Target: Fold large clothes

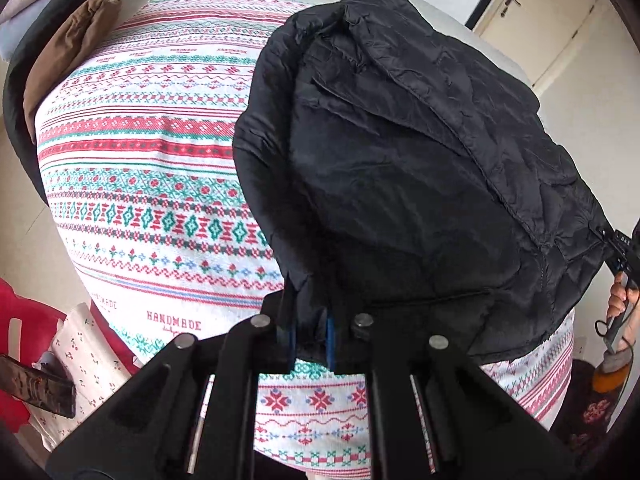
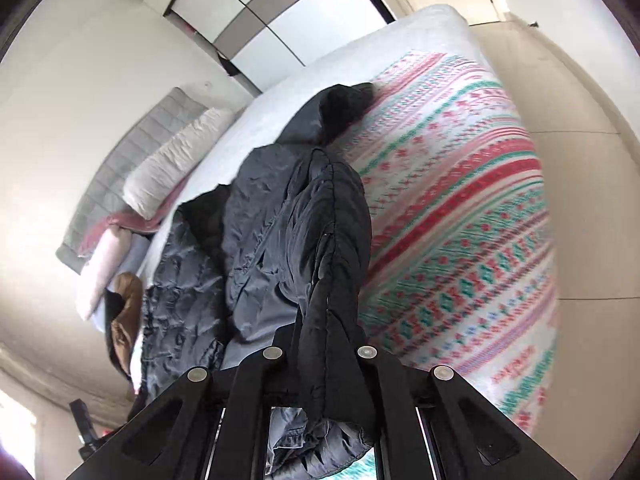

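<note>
A large black quilted jacket (image 1: 400, 168) lies partly lifted over the patterned bedspread (image 1: 140, 184). My left gripper (image 1: 310, 332) is shut on the jacket's near hem, which is bunched between its blue-padded fingers. My right gripper (image 2: 320, 344) is shut on another edge of the jacket (image 2: 296, 232), with black fabric bunched between the fingers and hanging down over the gripper body. In the left wrist view the right gripper (image 1: 624, 256) shows at the far right edge, held by a hand at the jacket's corner.
The bed has a red, green and white patterned cover (image 2: 460, 220). Brown clothing (image 1: 68, 48) lies at the bed's left edge. Pillows (image 2: 176, 160) and a grey headboard (image 2: 132, 152) are at the head. A red stool (image 1: 24, 320) and an orange bottle (image 1: 610, 376) stand beside the bed.
</note>
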`<state>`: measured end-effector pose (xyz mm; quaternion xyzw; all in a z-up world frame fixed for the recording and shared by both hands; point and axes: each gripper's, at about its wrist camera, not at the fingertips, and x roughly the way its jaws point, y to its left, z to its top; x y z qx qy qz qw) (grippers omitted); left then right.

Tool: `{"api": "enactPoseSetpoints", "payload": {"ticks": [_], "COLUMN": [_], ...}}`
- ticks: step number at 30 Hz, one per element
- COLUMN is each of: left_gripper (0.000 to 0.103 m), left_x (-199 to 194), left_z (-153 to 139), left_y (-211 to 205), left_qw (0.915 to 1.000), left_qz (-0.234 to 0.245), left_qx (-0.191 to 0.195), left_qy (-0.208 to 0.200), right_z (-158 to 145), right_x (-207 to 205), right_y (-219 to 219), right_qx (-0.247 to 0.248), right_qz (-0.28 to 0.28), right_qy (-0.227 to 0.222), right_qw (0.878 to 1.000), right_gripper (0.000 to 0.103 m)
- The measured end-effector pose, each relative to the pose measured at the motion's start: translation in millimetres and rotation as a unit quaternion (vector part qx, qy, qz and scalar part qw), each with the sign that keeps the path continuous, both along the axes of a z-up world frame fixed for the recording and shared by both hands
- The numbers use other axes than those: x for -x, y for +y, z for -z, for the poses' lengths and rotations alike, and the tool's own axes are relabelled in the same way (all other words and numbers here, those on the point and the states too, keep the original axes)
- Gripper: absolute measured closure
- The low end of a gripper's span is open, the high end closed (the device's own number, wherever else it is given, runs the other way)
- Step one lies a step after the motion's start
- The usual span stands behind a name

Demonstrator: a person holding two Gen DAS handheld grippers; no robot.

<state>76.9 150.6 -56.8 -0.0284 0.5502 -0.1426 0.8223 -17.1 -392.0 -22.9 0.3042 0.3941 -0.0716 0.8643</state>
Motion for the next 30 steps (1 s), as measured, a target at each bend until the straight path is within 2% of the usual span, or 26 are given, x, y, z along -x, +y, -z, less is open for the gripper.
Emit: {"api": "enactPoseSetpoints", "payload": {"ticks": [2,3,4,5,6,7,8,10,13,17,20,23,25,26,28,30], "left_gripper": [0.083,0.073,0.065,0.046,0.030,0.026,0.023,0.022,0.021,0.021,0.021,0.021,0.021,0.022,0.036,0.090], "left_x": [8,10,13,16,20,25,29,35,47,53,56,51,44,43,35,32], "left_z": [1,-2,-7,-14,-21,-30,-37,-42,-36,-10,3,9,11,10,10,5], "left_y": [-13,-18,-25,-34,-46,-59,-73,-103,-163,-251,-289,-306,-312,-314,-313,-305], "left_qw": [0.9976,0.9943,0.9890,0.9818,0.9744,0.9691,0.9660,0.9658,0.9655,0.9500,0.9440,0.9435,0.9458,0.9483,0.9541,0.9597], "left_qz": [0.007,0.000,-0.006,-0.006,0.001,0.017,0.036,0.079,0.153,0.224,0.244,0.225,0.214,0.207,0.195,0.175], "left_qx": [-0.068,-0.102,-0.137,-0.172,-0.195,-0.203,-0.199,-0.175,-0.138,-0.151,-0.158,-0.174,-0.171,-0.167,-0.152,-0.142], "left_qy": [-0.009,-0.030,-0.054,-0.082,-0.111,-0.139,-0.160,-0.174,-0.160,-0.157,-0.156,-0.170,-0.174,-0.174,-0.169,-0.168], "right_z": [19,25,26,22,11,3,-4,-19,-27,-13,-8,-6,-6,-5,-3,0], "right_x": [2,2,4,7,16,21,24,24,9,-5,-11,-12,-15,-15,-18,-21], "right_y": [-3,-6,-9,-13,-20,-22,-22,-19,-3,22,35,40,42,43,44,46], "right_qx": [0.038,0.043,0.038,0.033,0.032,0.036,0.044,0.065,0.082,0.077,0.074,0.082,0.085,0.086,0.086,0.086], "right_qz": [0.003,0.010,0.018,0.027,0.039,0.054,0.069,0.078,0.054,0.003,-0.018,-0.017,-0.018,-0.019,-0.020,-0.023], "right_qy": [0.059,0.078,0.081,0.071,0.054,0.031,0.008,-0.019,-0.028,-0.005,0.003,0.006,0.008,0.010,0.018,0.030], "right_qw": [0.998,0.996,0.996,0.997,0.997,0.997,0.997,0.995,0.995,0.997,0.997,0.996,0.996,0.996,0.996,0.996], "right_gripper": [0.088,0.084,0.076,0.066,0.057,0.037,0.026,0.024,0.024,0.024,0.024,0.024,0.024,0.024,0.024,0.024]}}
